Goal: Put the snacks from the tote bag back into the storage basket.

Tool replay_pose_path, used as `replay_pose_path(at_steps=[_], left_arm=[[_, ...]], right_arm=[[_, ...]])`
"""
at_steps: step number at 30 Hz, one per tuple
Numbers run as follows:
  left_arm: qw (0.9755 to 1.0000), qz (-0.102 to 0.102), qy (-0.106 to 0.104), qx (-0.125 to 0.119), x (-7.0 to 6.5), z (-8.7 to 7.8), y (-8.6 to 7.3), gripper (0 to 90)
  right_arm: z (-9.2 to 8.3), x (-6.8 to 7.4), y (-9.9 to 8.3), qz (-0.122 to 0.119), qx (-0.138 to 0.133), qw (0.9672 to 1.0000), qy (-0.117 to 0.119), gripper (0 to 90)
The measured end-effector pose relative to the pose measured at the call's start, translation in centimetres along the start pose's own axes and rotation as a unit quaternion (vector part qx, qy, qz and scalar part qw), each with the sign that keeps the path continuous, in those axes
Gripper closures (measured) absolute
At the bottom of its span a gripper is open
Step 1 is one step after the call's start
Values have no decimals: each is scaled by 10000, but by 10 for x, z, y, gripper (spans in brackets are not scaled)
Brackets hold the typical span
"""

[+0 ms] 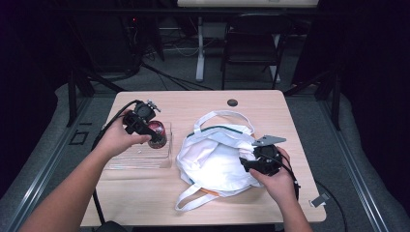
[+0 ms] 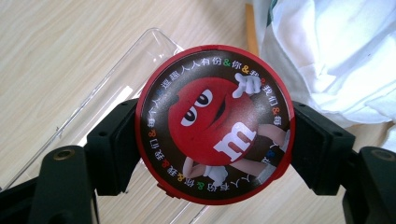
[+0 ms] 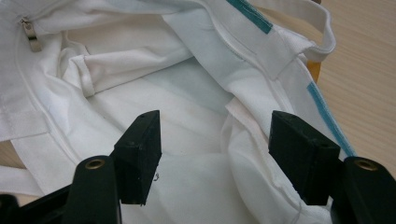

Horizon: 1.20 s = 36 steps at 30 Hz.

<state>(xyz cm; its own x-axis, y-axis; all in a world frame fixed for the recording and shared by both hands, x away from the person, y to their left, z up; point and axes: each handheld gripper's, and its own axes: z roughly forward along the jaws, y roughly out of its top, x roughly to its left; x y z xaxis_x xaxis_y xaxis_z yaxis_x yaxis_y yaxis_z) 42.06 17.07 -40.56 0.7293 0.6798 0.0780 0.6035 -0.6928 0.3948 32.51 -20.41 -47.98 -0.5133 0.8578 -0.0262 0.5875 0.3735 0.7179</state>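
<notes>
Fingers of the left gripper (image 2: pixel 214 147) pinch the red tin (image 2: pixel 215 123) between them; right gripper (image 3: pixel 215 156) fingers spread over the white bag (image 3: pixel 187 112).

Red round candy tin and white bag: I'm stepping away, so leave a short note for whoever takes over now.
Left gripper: shut on the red round candy tin, over the clear plastic tray.
Right gripper: jaws open, above the white cloth tote bag, gripping nothing.
Done: tin gripped.
Left, probably: carry the tin into the bag, its mouth held open.
</notes>
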Motion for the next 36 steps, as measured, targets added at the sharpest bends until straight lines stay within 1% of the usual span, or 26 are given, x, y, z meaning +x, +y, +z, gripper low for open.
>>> replay_pose_path(at_steps=[1,6,9,12,15,19,23,25,26,28,29,30,32,33,36], left_arm=[[10000,-2,-7,40,1,1,0,259],[10000,-39,-70,18,4,5,-4,259],[9999,2,-101,72,5,7,-6,259],[9999,-14,-77,81,6,11,-8,259],[9998,-1,-132,141,8,15,-10,259],[9998,-10,-152,124,8,19,-12,259],[9996,46,-204,194,9,26,-15,259],[9996,37,-219,186,9,27,-16,259],[9995,89,-216,209,9,30,-17,259],[9996,84,-207,188,8,31,-17,259],[9994,68,-264,188,9,33,-18,259],[9995,28,-272,169,9,35,-19,259],[9994,60,-265,208,9,37,-19,259],[9994,25,-271,201,9,40,-20,259],[9994,23,-291,202,9,43,-22,259]], right_arm=[[0,0,0,-4,-2,10000,14,345],[1,2,0,-35,27,10000,7,345],[1,2,1,-23,-1,10000,11,345],[1,1,1,-32,14,10000,1,345],[0,1,0,-44,42,10000,-5,345],[0,1,0,-31,24,10000,-2,345],[1,1,1,-41,39,10000,-2,345],[1,2,0,-28,14,10000,-7,345],[1,1,1,-26,16,10000,-8,345],[1,1,0,-28,20,10000,-1,345],[1,1,0,-30,22,10000,0,345],[1,1,0,-29,21,10000,1,345],[1,1,0,-28,21,10000,1,345],[1,1,1,-40,38,10000,-5,345],[1,1,0,-46,45,10000,6,345]])
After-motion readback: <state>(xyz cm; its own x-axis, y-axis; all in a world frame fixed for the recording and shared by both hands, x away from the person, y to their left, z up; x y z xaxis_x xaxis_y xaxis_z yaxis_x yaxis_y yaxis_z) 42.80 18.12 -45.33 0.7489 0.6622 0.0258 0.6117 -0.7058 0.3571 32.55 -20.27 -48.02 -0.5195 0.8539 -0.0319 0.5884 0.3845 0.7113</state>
